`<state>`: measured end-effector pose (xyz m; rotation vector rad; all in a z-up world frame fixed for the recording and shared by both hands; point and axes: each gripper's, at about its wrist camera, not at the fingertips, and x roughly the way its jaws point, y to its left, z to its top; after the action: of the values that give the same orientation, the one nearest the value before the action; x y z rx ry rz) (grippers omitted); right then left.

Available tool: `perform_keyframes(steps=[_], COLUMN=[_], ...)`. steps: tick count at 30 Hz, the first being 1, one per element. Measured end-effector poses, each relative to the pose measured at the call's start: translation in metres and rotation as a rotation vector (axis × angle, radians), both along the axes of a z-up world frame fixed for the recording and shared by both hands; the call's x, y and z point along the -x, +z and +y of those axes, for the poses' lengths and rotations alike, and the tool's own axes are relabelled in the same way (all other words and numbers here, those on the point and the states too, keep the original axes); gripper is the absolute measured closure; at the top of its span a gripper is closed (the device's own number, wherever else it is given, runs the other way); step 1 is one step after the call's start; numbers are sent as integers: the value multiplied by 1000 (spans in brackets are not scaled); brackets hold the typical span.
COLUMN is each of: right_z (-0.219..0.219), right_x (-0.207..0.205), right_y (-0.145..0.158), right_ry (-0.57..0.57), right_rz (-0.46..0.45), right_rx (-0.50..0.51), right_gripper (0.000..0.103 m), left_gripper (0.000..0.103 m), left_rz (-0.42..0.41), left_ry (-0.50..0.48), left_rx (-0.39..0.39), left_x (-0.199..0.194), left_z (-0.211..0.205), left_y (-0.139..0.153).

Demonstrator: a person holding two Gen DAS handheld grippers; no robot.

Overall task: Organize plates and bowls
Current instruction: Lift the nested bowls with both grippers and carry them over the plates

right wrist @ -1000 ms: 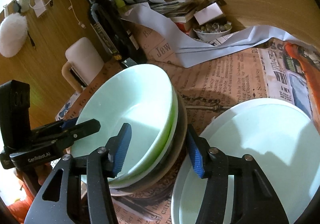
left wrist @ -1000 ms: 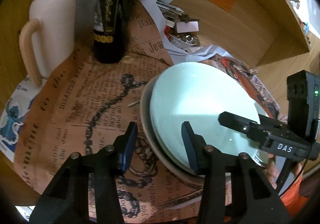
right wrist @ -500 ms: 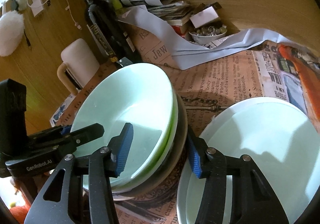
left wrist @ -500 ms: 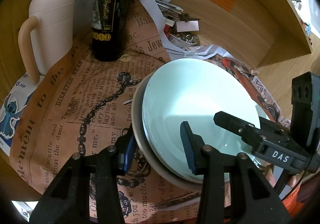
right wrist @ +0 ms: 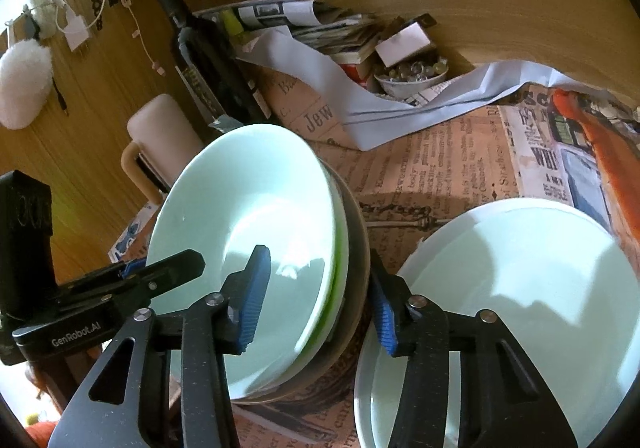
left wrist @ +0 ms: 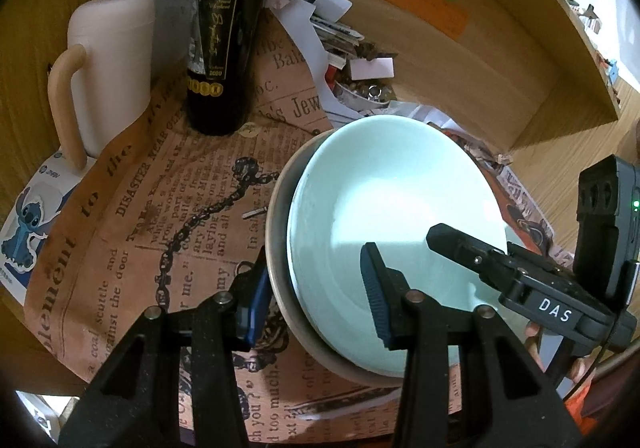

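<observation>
A stack of bowls sits on newspaper, with a pale mint bowl on top, a green-edged one under it and a grey one at the bottom. My left gripper straddles the stack's left rim. One pad is against the grey outer wall and the other lies inside the mint bowl, and they grip it. My right gripper straddles the opposite rim. Its jaws are closing, with the rim between them and a little gap still at the pads. A mint plate on a white plate lies to the right of the stack.
A dark wine bottle and a cream jug stand behind the stack on the left. A pile of papers and a small dish of trinkets sit against the wooden back wall. Printed newspaper covers the table.
My left gripper slid in over the stack's rim, so its left pad now meets the grey bowl. The right gripper's jaws narrowed around the opposite rim.
</observation>
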<state>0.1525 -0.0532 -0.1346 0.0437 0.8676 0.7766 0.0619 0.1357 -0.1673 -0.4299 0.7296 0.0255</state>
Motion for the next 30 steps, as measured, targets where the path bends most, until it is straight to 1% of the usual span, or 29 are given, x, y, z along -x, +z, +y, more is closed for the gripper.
perform_keyframes(steps=[4, 15, 18, 22, 30], right_z=[-3, -18, -22, -31, -55], right_x=[0, 1, 1, 2, 0], right_y=[2, 16, 21, 27, 34], right_ry=[-9, -51, -61, -73, -114], right_rz=[-13, -44, -60, -78, -99], right_rx=[-5, -48, -53, -56, -64], right_gripper=[63, 63, 63, 63, 63], left_gripper=[60, 60, 60, 60, 60], left_rz=[-15, -62, -74, -79, -109], left_ry=[5, -17, -24, -40, -80], left_rx=[-6, -40, -51, -45, -61], left_x=[0, -1, -1, -4, -12], left_z=[-3, -15, -21, -29, -53], left_y=[5, 23, 27, 29, 37])
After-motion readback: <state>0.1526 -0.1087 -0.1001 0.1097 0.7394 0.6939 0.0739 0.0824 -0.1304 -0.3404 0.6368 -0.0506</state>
